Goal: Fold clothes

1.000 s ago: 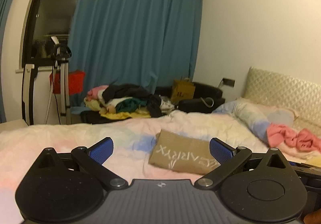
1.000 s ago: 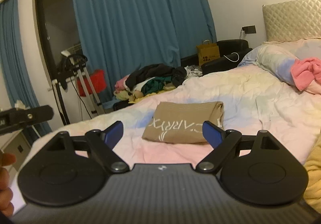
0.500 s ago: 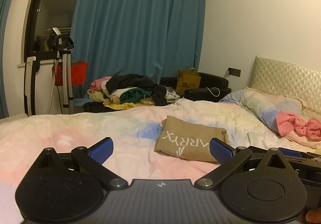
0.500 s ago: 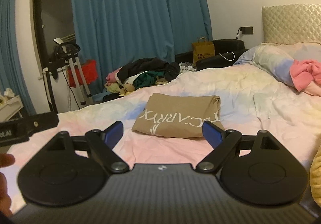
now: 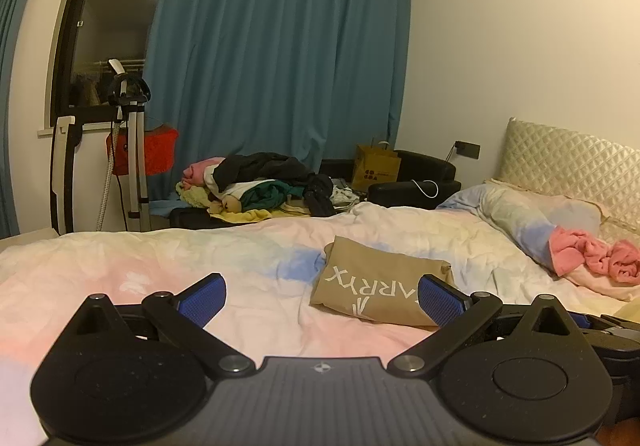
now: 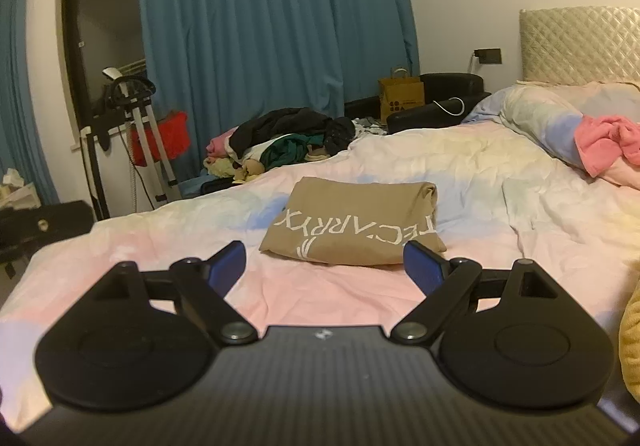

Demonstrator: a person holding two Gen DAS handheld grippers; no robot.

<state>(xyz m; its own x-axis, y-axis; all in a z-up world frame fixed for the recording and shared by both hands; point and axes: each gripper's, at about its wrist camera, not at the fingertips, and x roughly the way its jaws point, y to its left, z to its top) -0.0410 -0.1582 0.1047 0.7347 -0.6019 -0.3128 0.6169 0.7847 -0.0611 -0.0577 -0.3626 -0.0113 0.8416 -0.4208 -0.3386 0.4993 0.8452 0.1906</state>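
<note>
A tan garment (image 5: pixel 372 286) with white lettering lies folded into a neat rectangle on the pastel bed cover (image 5: pixel 160 270). It also shows in the right wrist view (image 6: pixel 352 222), ahead of the fingers. My left gripper (image 5: pixel 320 300) is open and empty, held above the bed to the left of the garment. My right gripper (image 6: pixel 324 266) is open and empty, just short of the garment's near edge. Part of the right gripper shows at the lower right of the left wrist view (image 5: pixel 608 330).
A pile of unfolded clothes (image 5: pixel 260 190) lies beyond the bed's far side. A pink garment (image 6: pixel 604 138) lies on the pillow at right. A yellow fabric (image 6: pixel 632 342) is at the right edge. A stand (image 5: pixel 128 150), a paper bag (image 5: pixel 376 170) and blue curtains are behind.
Both grippers have drawn back and shifted a little; the folded tan garment sits lower and more central in both views. Both stay open and empty.
</note>
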